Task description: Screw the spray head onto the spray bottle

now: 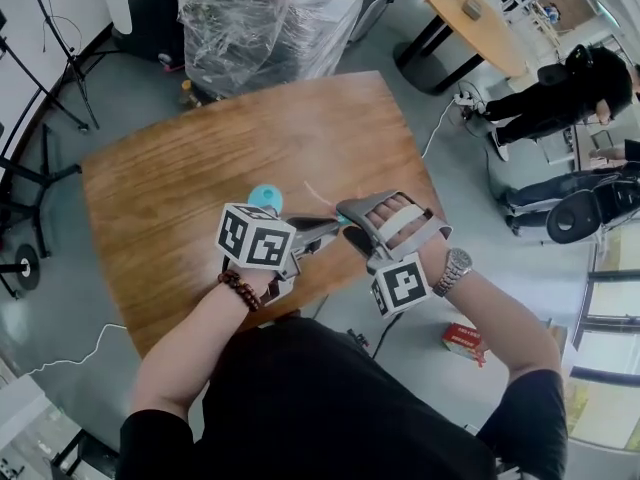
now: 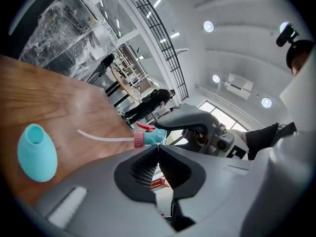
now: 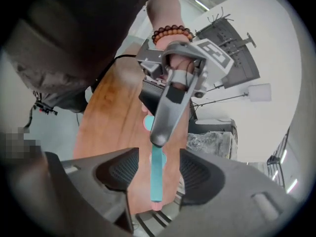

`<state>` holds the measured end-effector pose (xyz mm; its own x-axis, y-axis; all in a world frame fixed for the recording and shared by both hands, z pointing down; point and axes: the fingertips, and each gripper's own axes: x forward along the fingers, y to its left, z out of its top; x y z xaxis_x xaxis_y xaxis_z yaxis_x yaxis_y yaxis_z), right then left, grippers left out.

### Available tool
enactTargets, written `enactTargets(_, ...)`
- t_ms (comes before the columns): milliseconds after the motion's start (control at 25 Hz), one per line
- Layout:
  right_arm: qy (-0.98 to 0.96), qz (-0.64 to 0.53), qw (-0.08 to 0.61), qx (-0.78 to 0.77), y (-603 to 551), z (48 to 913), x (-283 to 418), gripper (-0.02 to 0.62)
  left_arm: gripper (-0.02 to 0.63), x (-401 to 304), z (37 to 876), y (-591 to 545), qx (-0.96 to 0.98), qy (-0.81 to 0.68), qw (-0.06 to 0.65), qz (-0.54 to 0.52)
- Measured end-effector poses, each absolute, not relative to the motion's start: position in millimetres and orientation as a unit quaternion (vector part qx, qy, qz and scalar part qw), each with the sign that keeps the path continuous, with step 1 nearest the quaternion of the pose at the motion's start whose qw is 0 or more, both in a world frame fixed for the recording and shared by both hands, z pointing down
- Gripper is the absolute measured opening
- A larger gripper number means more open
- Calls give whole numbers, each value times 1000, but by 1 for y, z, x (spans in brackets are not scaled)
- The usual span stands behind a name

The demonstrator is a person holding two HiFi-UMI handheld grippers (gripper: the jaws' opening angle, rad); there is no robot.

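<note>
Teal egg-shaped bottle (image 1: 265, 199) stands upright on the bench (image 1: 170, 198), neck open. Teal head (image 2: 152, 137), pink-collared, with a white tube (image 2: 106, 138), is raised nearby.

A: Spray head (image 2: 149, 137), just past left gripper (image 2: 158, 147) tip: teal body, pink collar, red nozzle, whitish tube.

B: Confirmed. Between right gripper (image 3: 158, 154) jaws: same teal, pink at the far end. Spray bottle (image 2: 37, 152)?

A: Plain turquoise, off to the left of the left gripper's tip. Table (image 2: 59, 93) beneath it: brown, streaked wood grain.

B: Both grippers: grey shells, black ribbed pads (image 3: 118, 169). Marker cubes (image 1: 256, 236): black squares on white.

A: Behind the left gripper: bracelet (image 1: 240, 290), dark red-brown beads. Behind the right: silver watch (image 1: 455, 266).
</note>
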<state>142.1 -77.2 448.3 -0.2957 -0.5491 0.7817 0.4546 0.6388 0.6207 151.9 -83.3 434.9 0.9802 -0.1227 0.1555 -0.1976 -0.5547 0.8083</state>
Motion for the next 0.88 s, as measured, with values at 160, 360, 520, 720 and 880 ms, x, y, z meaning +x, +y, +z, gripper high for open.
enactTargets(160,-658,-458,597,-10,-77,450,139,242,25,149,423,-77,888,-63,454,41)
enactTargets(360,-652,-481,584,-35,-74,445,132,206,25,145,415,-69,889,-27,455,39)
enactTargets(520,-645,-498,578,-47,-69,442,129,129,25,143,409,-65,888,-10,458,31)
enactTargets(720,-648,-491,580,-48,-66,441,127,121,28,141,407,-61,891,-8,452,34)
enactTargets(880,-643,-477,597,-52,-67,444,134,120,48,137,404,-60,896,-12,443,30)
